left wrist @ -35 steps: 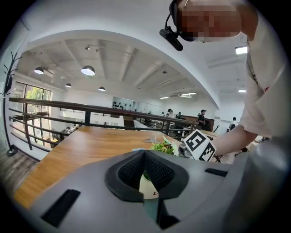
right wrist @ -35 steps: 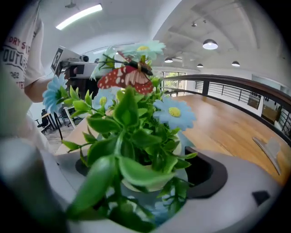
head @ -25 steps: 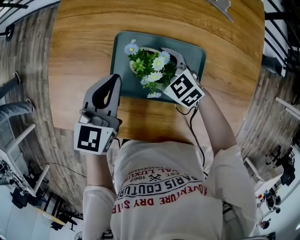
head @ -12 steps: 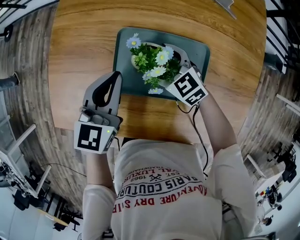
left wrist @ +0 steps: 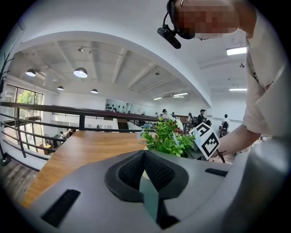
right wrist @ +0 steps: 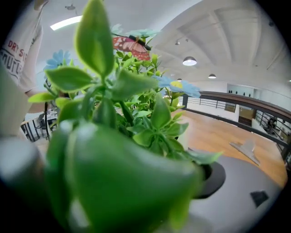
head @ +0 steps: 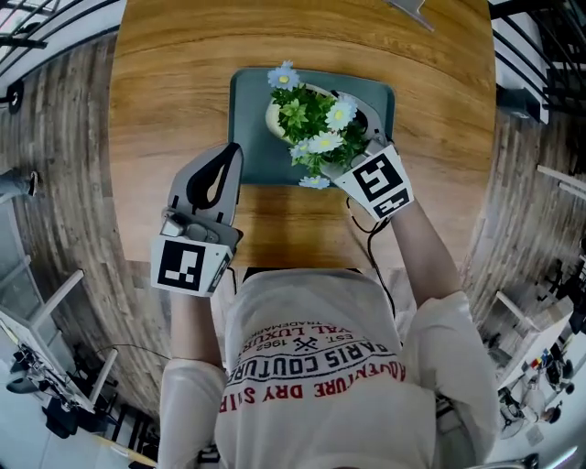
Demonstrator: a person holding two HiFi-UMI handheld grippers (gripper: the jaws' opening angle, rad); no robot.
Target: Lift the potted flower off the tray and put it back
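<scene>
The left tongs [head: 227,154] hang over the worktop's [head: 156,101] near-left part, with their tips at the tray's [head: 247,137] left edge. They are closed tip to tip, with nothing in them. A grey metal piece [head: 408,8] lies at the far edge, right of centre.

In the right gripper view, leaves [right wrist: 113,150] crowd the lens and hide most of the right tongs [head: 357,114]. Only one grey jaw with its dark pad shows, close beside the pot [head: 273,112]. In the head view, those tongs reach in from the near right and close round the pot under the foliage. A black cable [head: 371,240] trails from them.

The flower [head: 316,124] is a bushy green plant with pale blue and white daisies and a red-orange butterfly [right wrist: 132,44] among them, set in a cream pot. It is over the middle of the tray. Whether the pot rests on the tray or hangs just clear cannot be told.

The teal tray lies at the worktop's centre, and the flower is the only thing at it.
</scene>
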